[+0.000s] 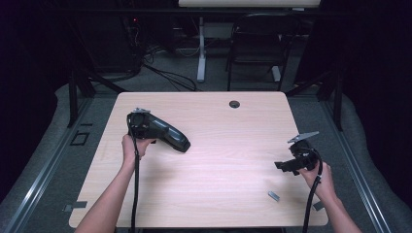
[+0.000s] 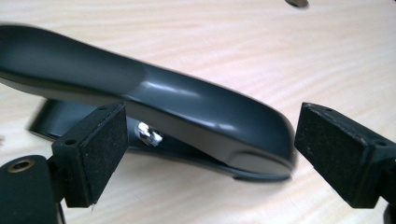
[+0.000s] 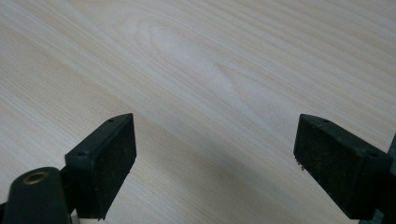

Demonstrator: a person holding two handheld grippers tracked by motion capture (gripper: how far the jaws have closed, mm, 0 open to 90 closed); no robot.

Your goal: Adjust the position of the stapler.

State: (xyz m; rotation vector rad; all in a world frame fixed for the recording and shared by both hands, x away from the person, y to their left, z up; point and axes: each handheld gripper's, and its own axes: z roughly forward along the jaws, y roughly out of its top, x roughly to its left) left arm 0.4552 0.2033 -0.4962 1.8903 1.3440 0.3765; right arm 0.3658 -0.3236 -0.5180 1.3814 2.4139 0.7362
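A black stapler [image 1: 178, 139] lies on the pale wooden table [image 1: 218, 145], left of centre. In the left gripper view the stapler [image 2: 187, 107] stretches across just beyond the pads, its top arm raised a little and a metal part showing underneath. My left gripper [image 1: 163, 133] [image 2: 212, 140] is at the stapler with its jaws wide; the left pad [image 2: 95, 149] overlaps the body and the right pad [image 2: 334, 154] stands clear of the stapler's end. My right gripper [image 1: 283, 166] [image 3: 215, 158] hovers open over bare wood near the right edge.
A small grey metal piece [image 1: 273, 196] lies near the front right of the table. A round cable hole [image 1: 234, 104] sits at the back centre. Beyond the table stand a dark chair [image 1: 257, 43] and a white desk leg [image 1: 201, 53].
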